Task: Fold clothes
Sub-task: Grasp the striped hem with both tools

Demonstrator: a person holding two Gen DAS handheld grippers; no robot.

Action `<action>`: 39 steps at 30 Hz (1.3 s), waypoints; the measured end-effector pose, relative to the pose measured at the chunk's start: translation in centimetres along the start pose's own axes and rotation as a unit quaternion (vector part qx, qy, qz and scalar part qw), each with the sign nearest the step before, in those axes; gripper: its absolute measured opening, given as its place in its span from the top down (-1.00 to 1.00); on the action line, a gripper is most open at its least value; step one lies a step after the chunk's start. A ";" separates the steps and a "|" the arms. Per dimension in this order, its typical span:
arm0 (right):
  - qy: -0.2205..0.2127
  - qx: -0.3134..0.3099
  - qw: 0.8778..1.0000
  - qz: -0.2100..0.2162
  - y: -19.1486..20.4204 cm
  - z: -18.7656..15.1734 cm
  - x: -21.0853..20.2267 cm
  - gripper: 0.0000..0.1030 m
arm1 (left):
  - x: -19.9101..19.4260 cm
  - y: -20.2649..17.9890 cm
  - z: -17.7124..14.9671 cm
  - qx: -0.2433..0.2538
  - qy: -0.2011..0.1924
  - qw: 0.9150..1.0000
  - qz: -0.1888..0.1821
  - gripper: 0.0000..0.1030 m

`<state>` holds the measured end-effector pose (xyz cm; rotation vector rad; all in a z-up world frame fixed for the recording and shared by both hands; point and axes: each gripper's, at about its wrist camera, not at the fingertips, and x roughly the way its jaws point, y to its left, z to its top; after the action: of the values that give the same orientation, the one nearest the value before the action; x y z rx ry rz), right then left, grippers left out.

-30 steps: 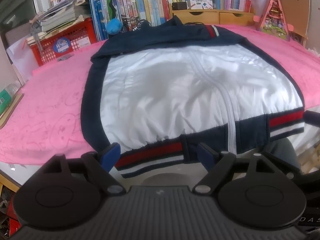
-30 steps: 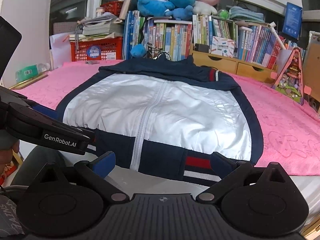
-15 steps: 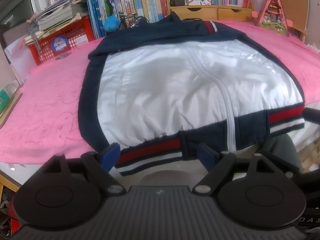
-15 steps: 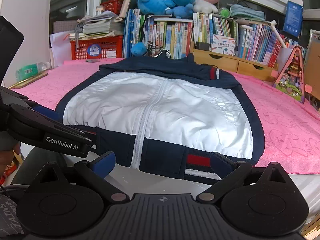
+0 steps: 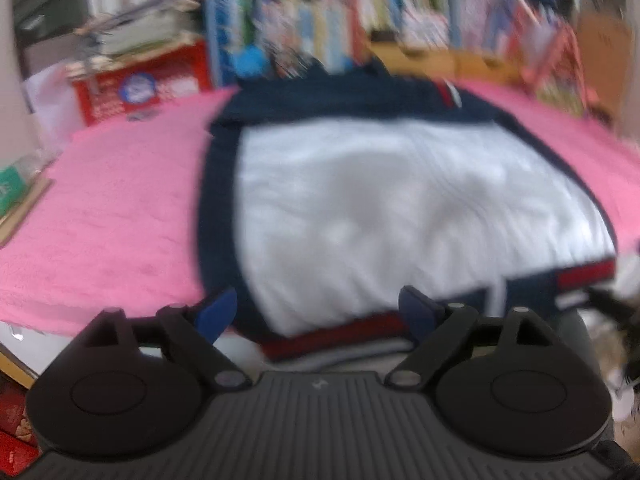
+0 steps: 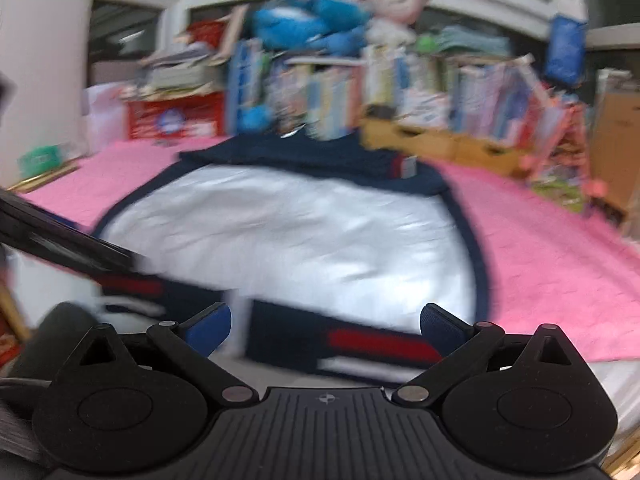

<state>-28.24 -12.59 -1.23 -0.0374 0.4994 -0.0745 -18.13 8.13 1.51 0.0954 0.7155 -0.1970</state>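
A white jacket [image 5: 400, 208] with navy sleeves and a red, white and navy striped hem lies flat on the pink cloth [image 5: 112, 216], collar at the far side. It also shows in the right wrist view [image 6: 304, 240]. My left gripper [image 5: 316, 312] is open and empty, its blue pads straddling the hem's left part at the near edge. My right gripper [image 6: 324, 326] is open and empty over the hem's right part. The left gripper's black arm [image 6: 60, 240] shows at the left of the right wrist view. Both views are blurred.
A red basket [image 5: 148, 76] with stacked papers stands at the back left. Books [image 6: 400, 80], wooden drawers [image 6: 460, 144] and plush toys [image 6: 328, 20] line the back. A pink toy house [image 6: 560, 152] stands at the back right. The cloth's near edge [image 6: 560, 356] drops off.
Both grippers have moved forward toward the hem, which now lies between the pads. Both views have turned blurred with motion. Both stay open.
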 end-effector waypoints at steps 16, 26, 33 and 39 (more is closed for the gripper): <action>0.059 0.184 0.976 0.103 -10.4 -3.0 6.4 -0.96 | 5.1 5.6 -3.9 -0.168 -0.010 0.976 -0.137 -0.97; 0.100 0.212 0.961 0.147 -10.4 -0.5 4.7 0.56 | 1.8 5.9 -2.8 -0.133 0.026 0.974 -0.180 0.72; 0.050 0.179 0.966 0.178 -11.1 9.5 2.3 0.66 | -0.4 9.3 5.6 -0.136 -0.087 0.964 -0.213 0.72; -0.012 0.188 0.973 0.136 -13.4 18.8 11.6 0.65 | 7.8 9.6 13.8 -0.112 -0.106 0.984 -0.085 0.70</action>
<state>-9.89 -26.54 10.48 0.4008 0.4553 0.0998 -1.53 14.21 6.93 -0.1994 0.5295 -0.2830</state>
